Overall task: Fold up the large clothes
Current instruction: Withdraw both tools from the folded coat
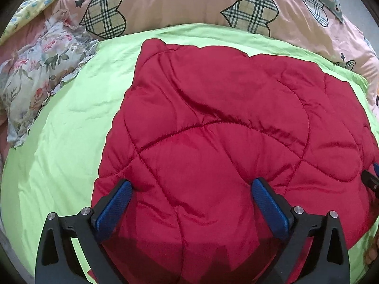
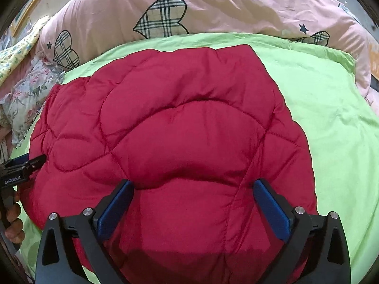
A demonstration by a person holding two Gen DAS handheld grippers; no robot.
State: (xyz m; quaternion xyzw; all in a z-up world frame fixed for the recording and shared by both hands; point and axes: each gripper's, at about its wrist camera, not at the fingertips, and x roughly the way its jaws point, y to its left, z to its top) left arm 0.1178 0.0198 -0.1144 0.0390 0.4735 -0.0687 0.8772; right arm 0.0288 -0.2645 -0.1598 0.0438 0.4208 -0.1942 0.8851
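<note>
Hovering wide open and empty, left gripper (image 1: 190,184) and right gripper (image 2: 193,185) sit over folded red quilted jacket (image 1: 213,130) on green sheet (image 1: 59,142); puffy slick fabric may spring open.

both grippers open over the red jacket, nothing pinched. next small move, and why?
Probably ease both down and shut on the near edge. The red quilted jacket lies bunched on the green sheet, and the left gripper and right gripper sit wide open above its near part, side by side, holding no cloth. A fold seems to need a two-point grip first.
</note>
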